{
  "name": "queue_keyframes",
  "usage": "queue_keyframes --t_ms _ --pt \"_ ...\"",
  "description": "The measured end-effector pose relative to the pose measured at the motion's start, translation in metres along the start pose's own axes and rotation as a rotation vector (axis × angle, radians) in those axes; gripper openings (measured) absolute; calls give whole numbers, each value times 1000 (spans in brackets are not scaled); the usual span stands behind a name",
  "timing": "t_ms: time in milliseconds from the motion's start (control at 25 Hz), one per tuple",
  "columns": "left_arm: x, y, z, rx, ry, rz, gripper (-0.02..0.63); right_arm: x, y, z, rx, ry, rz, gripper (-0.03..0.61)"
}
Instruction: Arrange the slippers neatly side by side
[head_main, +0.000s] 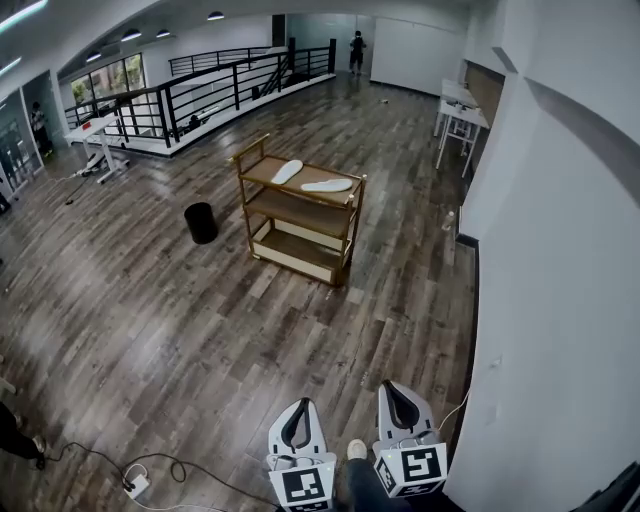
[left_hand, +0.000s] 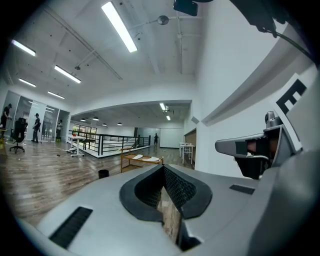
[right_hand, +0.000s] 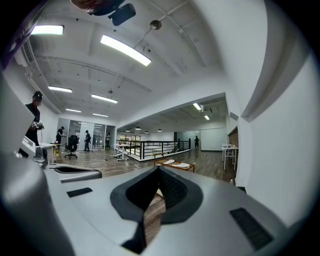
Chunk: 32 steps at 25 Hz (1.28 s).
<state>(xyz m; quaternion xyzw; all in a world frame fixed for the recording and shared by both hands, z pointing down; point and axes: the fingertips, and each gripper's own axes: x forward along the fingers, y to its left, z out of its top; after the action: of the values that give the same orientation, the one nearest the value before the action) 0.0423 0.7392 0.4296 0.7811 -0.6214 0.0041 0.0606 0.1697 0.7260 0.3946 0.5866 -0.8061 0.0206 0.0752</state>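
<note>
Head view: two white flat slippers (head_main: 287, 172) lie on the top shelf of a three-shelf wooden cart (head_main: 295, 212), splayed at an angle to each other, with a black round bin (head_main: 201, 222) near its left. The left gripper (head_main: 297, 425) and right gripper (head_main: 400, 405) sit side by side at the bottom edge, well apart from the cart. Left gripper view: jaws closed together, nothing between them, cart far ahead. Right gripper view: jaws likewise closed and empty, cart far ahead.
</note>
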Motion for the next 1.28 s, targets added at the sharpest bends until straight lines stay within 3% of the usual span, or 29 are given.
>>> queue_keyframes --t_ms 360,800,1280 --pt "77 5 7 21 7 47 2 72 -39 1 22 -2 41 -2" --pt "183 -27 24 39 -1 68 2 156 -104 11 35 -4 118 -2" --pt "229 -33 22 36 15 110 2 201 -135 10 65 -12 153 -2"
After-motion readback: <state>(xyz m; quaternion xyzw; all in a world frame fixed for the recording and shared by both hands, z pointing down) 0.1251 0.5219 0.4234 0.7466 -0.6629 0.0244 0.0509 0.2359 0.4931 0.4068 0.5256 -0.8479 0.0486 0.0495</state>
